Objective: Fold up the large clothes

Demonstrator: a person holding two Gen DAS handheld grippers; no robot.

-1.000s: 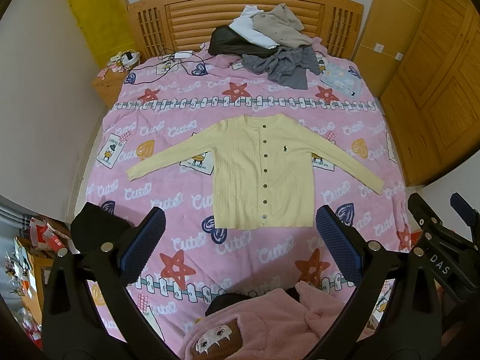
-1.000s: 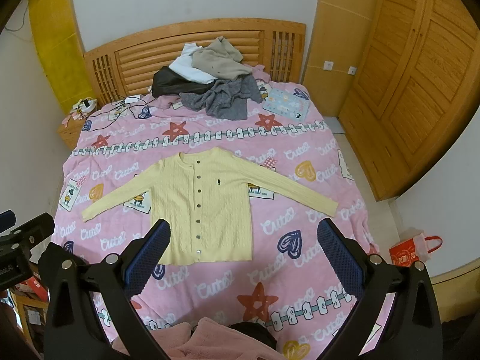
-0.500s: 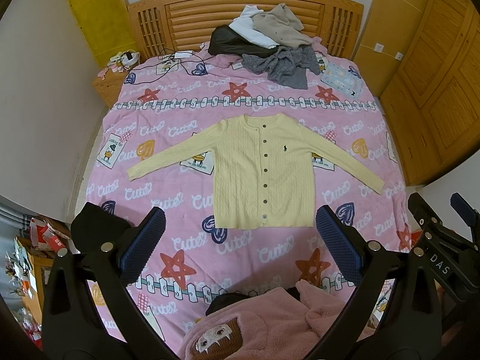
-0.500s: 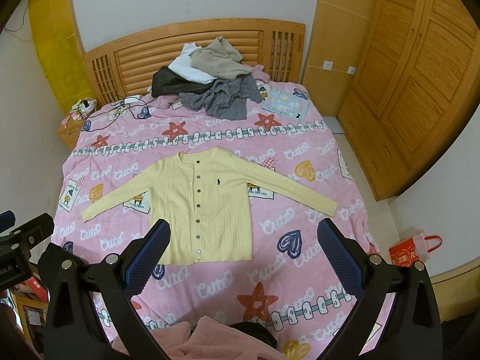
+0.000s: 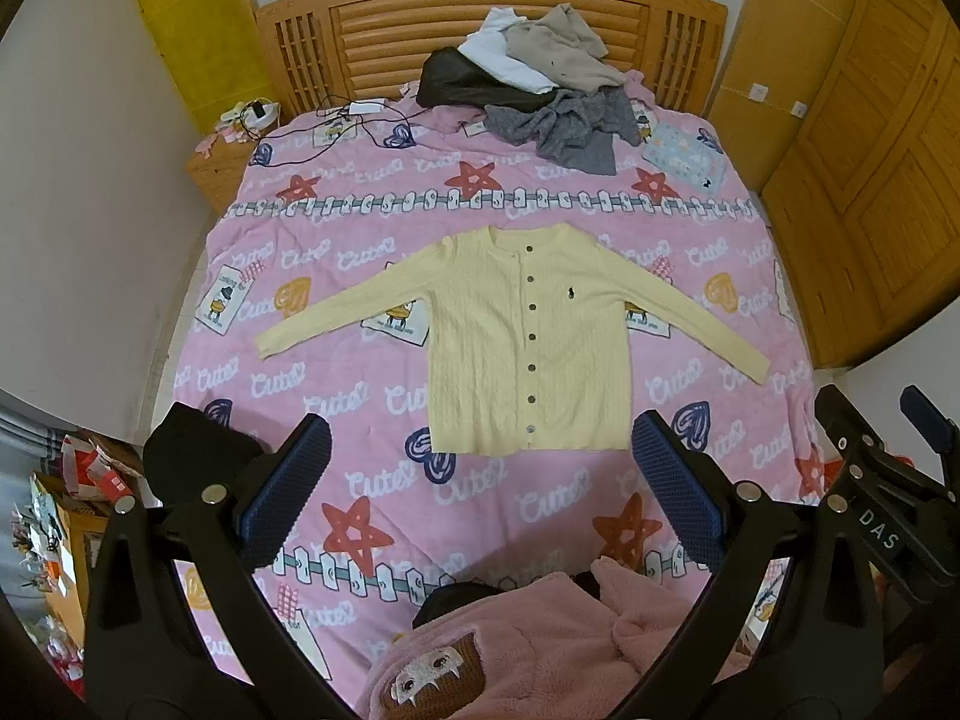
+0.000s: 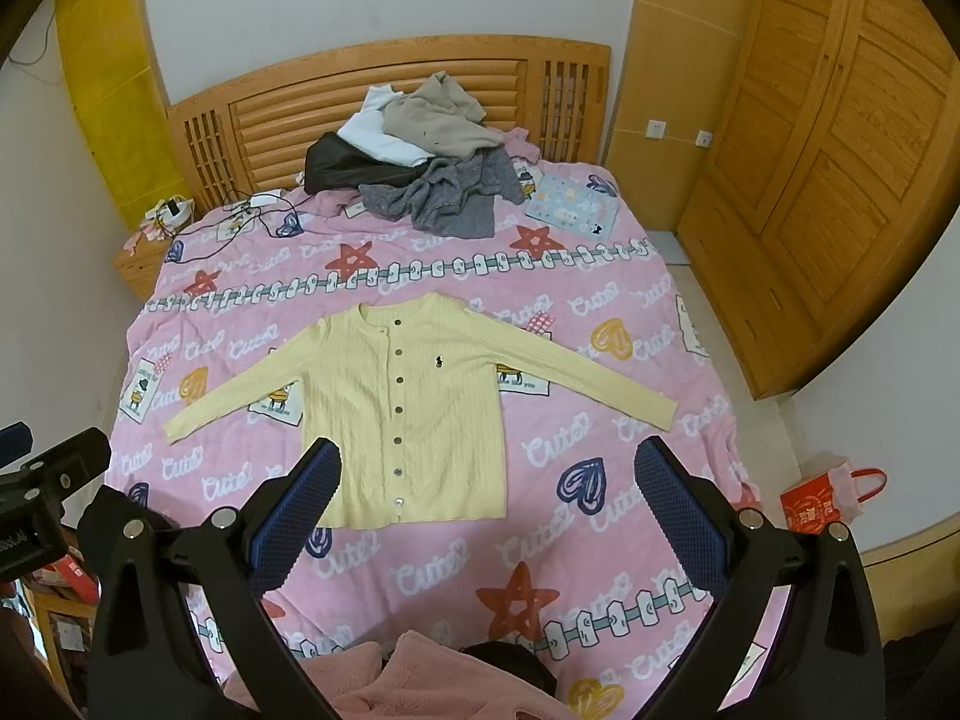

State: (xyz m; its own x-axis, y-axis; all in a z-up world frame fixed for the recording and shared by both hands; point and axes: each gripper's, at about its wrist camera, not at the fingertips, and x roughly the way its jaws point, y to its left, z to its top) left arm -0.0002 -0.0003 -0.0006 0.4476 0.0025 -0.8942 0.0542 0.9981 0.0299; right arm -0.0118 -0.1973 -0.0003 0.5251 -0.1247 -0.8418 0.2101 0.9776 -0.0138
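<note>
- Nearest the cameras, a fluffy pink garment (image 5: 540,648) lies at the foot of the bed; only the left wrist view shows its brown patch with a cartoon face.
- The left gripper (image 5: 480,480) is spread wide with nothing between its blue pads (image 5: 288,492) — it hangs above the bedspread, well short of any cloth.
- The right gripper (image 6: 486,516) is likewise spread and empty; the left wrist view catches its black frame at the right edge.
- Only the right wrist view shows a red bag (image 6: 825,501) on the floor beside the bed.
- The yellow cardigan (image 5: 528,342) lies flat and buttoned in the middle of the pink bedspread (image 5: 372,516), sleeves spread outward — its hem sits just beyond the fingertips of both grippers.
- Farthest off, a pile of clothes (image 5: 540,96) rests against the wooden headboard (image 6: 288,114).
</note>
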